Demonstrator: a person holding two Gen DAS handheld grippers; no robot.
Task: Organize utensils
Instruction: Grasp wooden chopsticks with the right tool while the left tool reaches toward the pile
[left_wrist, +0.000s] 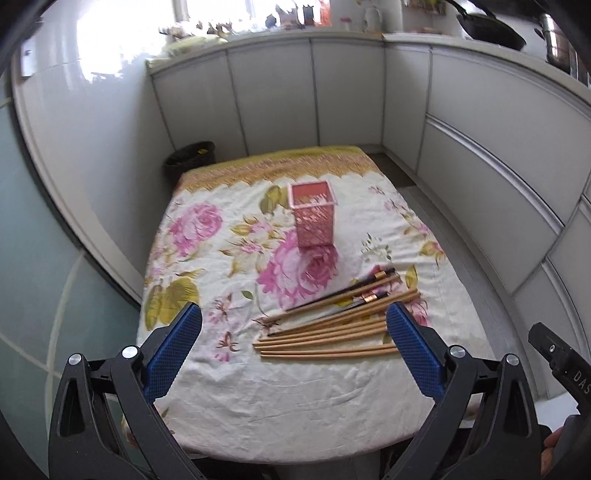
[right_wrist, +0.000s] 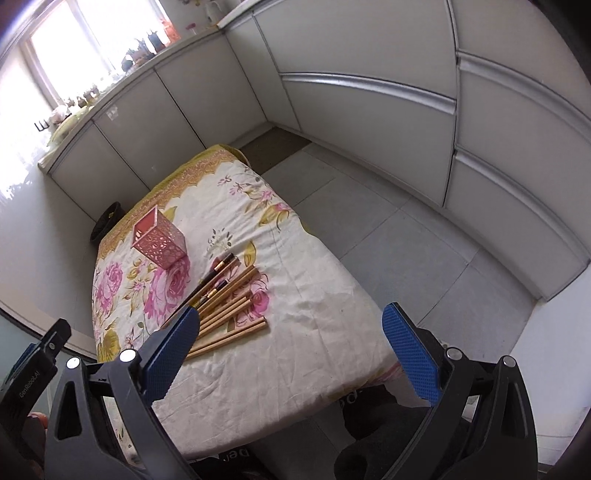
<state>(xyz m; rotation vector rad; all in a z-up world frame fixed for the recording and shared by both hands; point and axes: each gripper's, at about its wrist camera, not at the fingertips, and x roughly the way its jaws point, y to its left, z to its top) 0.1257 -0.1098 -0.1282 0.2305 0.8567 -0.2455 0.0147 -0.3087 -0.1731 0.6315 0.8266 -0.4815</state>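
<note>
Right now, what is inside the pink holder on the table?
Nothing shows inside the pink holder: only its open top and upper inner walls are visible. Its bottom is hidden by the walls. The chopsticks all lie outside on the tablecloth.

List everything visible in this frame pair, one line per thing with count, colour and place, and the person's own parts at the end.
pink holder: one, pink perforated square cup, upright and empty-looking, mid-table on the cloth.
chopsticks: a loose fan, exact count unclear, mostly tan wood plus a few dark ones with gold bands, lying flat nearer the camera than the holder.
tablecloth: one, white with pink roses and a yellow border, covering the table.
bin: one, dark, on the floor past the table's far left corner.
cabinets: white fronts along the walls.
pan: one, black, on the far right counter.
left claw: black frame, blue pads, open over the near table edge.
right claw: same colours, open, empty.
</note>
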